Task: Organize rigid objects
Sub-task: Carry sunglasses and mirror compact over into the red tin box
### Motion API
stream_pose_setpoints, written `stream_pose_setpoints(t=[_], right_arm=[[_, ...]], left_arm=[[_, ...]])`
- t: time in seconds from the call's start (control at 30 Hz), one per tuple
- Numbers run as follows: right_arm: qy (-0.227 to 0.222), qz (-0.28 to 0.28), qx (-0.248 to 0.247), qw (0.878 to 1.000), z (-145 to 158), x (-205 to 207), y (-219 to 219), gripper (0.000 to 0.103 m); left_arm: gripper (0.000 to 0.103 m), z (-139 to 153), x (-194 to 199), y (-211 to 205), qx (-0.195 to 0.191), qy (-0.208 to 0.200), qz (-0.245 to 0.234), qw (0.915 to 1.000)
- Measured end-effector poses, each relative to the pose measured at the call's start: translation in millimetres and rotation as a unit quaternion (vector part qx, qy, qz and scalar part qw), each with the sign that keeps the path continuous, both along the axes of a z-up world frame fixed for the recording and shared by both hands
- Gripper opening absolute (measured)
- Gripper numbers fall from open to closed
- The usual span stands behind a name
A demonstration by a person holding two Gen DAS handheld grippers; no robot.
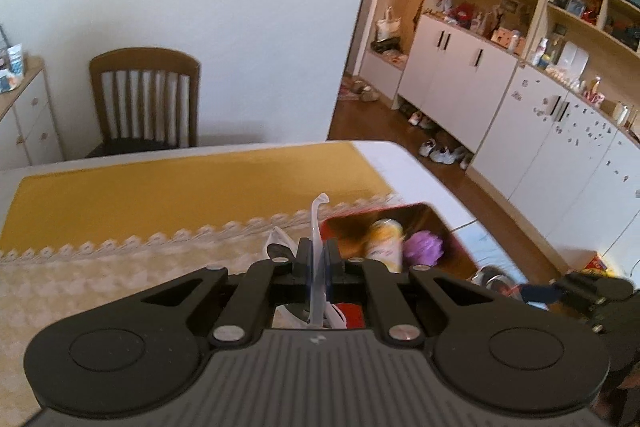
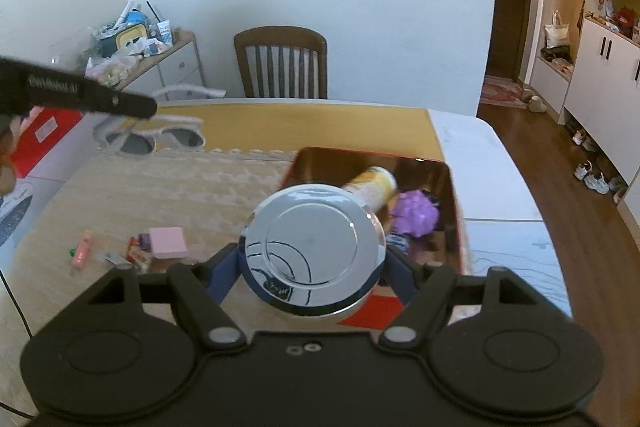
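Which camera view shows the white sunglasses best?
The right wrist view: the white sunglasses show both dark lenses, hanging from the left gripper. The left wrist view shows only the clamped frame edge and one temple.

The right gripper is clamped on a shiny round chrome disc — held just at the near-left corner of a red tin box. Inside the box lie a yellow can on its side and a purple pompom beside it. Left on the cream cloth sit a pink sticky-note pad and a pink marker. Farther back, white sunglasses hang from the other gripper.
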State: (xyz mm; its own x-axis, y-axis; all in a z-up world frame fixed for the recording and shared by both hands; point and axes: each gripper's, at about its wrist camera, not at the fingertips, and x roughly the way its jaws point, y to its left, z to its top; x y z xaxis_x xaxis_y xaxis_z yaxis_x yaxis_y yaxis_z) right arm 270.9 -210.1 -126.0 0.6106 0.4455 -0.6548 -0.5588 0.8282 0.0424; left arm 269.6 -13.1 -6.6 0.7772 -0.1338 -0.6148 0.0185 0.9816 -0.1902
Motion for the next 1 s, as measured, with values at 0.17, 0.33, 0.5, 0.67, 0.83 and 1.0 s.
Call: stream_pose_setpoints(t=[0.17,0.33,0.5,0.67,0.83,1.0], right_arm=[[0.003,0.003,-0.008,1.0,-3.1,14.2,-18.2,0.076],[0.005,0.006,-0.019,1.0,-8.3,31.7,-31.6,0.076],[0.016,0.005,-0.026,1.0,-17.1,49.1,-40.3,0.076],[0.024,0.012,-0.036,0.999,-26.3,58.6,-42.0,0.076],[0.033,0.017,-0.045,0.998,-36.1,73.3,-39.6,0.076],[0.034,0.023,-0.054,0.998,-44.0,84.0,-37.2,0.076]], left_arm=[[0.006,5.5,19.7,-36.5,-0.007,-0.013,-0.017,0.9997],[0.006,1.6,39.2,-69.9,-0.005,-0.024,-0.032,0.9992],[0.006,-10.4,58.2,-98.1,0.019,-0.028,-0.038,0.9987],[0.006,-27.1,75.5,-113.9,0.044,-0.022,-0.036,0.9982],[0.006,-45.6,88.1,-117.5,0.066,-0.017,-0.029,0.9972],[0.006,-60.5,94.5,-120.6,0.084,-0.006,-0.028,0.996]])
